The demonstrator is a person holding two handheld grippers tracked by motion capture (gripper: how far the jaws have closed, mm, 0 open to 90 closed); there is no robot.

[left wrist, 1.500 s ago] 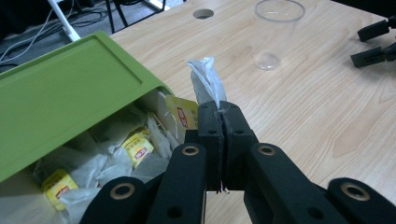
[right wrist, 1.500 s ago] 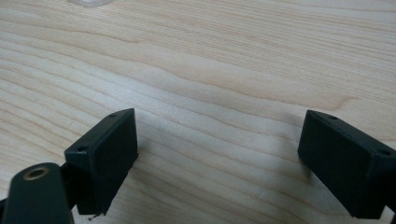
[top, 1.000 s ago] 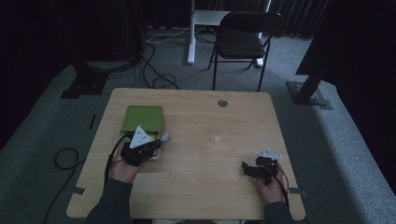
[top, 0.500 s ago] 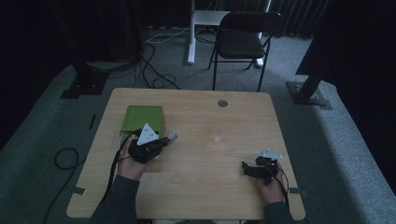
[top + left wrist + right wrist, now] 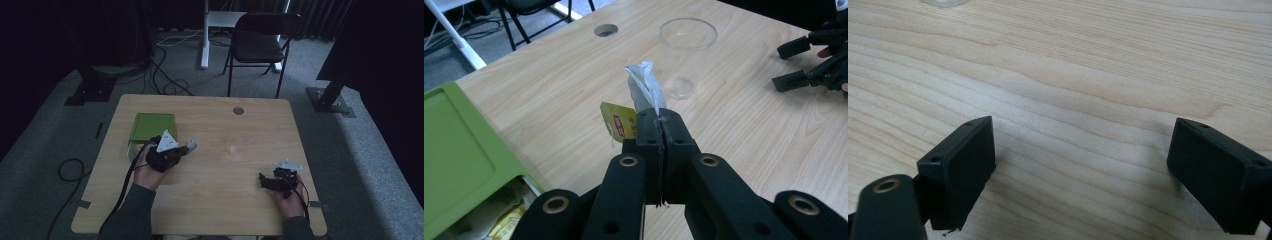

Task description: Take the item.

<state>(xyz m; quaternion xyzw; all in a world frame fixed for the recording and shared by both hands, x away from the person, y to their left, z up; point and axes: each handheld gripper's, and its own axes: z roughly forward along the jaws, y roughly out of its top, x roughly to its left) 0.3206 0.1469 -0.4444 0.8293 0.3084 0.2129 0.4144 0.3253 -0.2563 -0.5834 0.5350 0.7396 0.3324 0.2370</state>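
the left hand-held gripper [image 5: 659, 131] has its jaws pressed together on a tea bag [image 5: 645, 87], which sticks up from between them, white and a little crumpled, with a yellow paper tag [image 5: 620, 124] hanging just beside it. the tea bag is in the air above the surface [image 5: 215, 200], near the green box [image 5: 151, 126] at the left side. in front of it on the wood stands a clear glass cup [image 5: 687, 34], and the way between the bag and the cup is free. a round hole [image 5: 605, 30] in the surface lies to the left of the cup.

the right hand-held gripper [image 5: 1083, 165] has its jaws wide apart with bare wood between them; it rests near the front right corner, well apart from the left one.

the left gripper view shows the box is partly open, with yellow packets [image 5: 509, 222] in the gap at its lower side, and it shows the other gripper at the far right edge. the high view is dark, and there the cup is hard to make out. it shows a chair [image 5: 260, 45] and cables [image 5: 165, 75] on the floor behind the surface.
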